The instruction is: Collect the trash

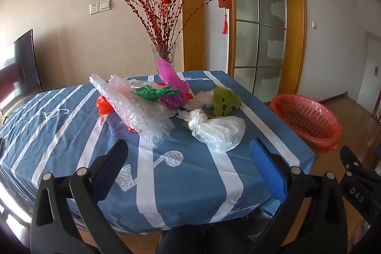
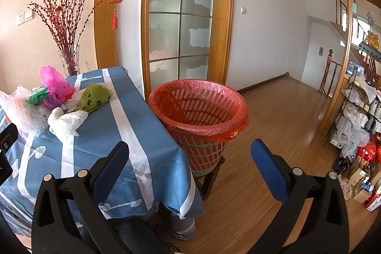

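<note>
**Both grippers wide and empty, trash piled on the table, bin beside it**

Left wrist view: the left gripper (image 1: 188, 154) hangs over the near part of a table covered by a blue cloth with white stripes (image 1: 71, 135), its jaws spread wide with nothing between them. Further back on the cloth lies the trash: a sheet of bubble wrap (image 1: 135, 108) lying over a red plastic bag (image 1: 103, 105), a crumpled green foil wrapper (image 1: 152, 93), a pink plastic bag (image 1: 170, 80), a green bag with dark paw prints (image 1: 226, 102) and, nearest the gripper, a knotted white plastic bag (image 1: 219, 130). Behind the pile stands a glass vase (image 1: 164, 55) of red branches. Off the table's right edge sits a waste basket lined with a red bag (image 1: 307, 120). Part of the other gripper shows at the right border.

Right wrist view: the right gripper (image 2: 189, 154) is likewise released and empty, pointing toward the gap between table corner and the waste basket (image 2: 197, 111), which stands on a small dark stool (image 2: 209, 180), touching the cloth's edge. The trash pile lies at the left, on the table.
</note>
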A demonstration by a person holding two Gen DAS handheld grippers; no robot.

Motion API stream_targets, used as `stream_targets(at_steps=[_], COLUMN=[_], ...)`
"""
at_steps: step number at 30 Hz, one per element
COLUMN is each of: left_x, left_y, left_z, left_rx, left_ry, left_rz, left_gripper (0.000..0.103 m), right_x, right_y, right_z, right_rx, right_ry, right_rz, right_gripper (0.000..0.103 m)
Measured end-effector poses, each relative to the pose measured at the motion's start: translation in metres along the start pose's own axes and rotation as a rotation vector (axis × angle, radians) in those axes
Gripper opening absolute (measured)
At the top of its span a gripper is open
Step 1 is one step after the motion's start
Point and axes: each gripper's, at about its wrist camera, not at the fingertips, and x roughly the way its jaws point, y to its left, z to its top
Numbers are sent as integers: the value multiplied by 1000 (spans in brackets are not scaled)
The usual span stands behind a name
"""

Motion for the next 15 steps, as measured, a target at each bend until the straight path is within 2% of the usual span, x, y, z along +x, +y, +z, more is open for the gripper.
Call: stream_targets(at_steps=[15], left_x=[0], left_y=[0], left_z=[0], left_rx=[-3], left_ry=[7], left_rz=[-2], left_gripper=[99], right_x=[0], right_y=[0], right_z=[0], right_rx=[1], right_ry=[0], right_rz=[1], right_gripper=[101])
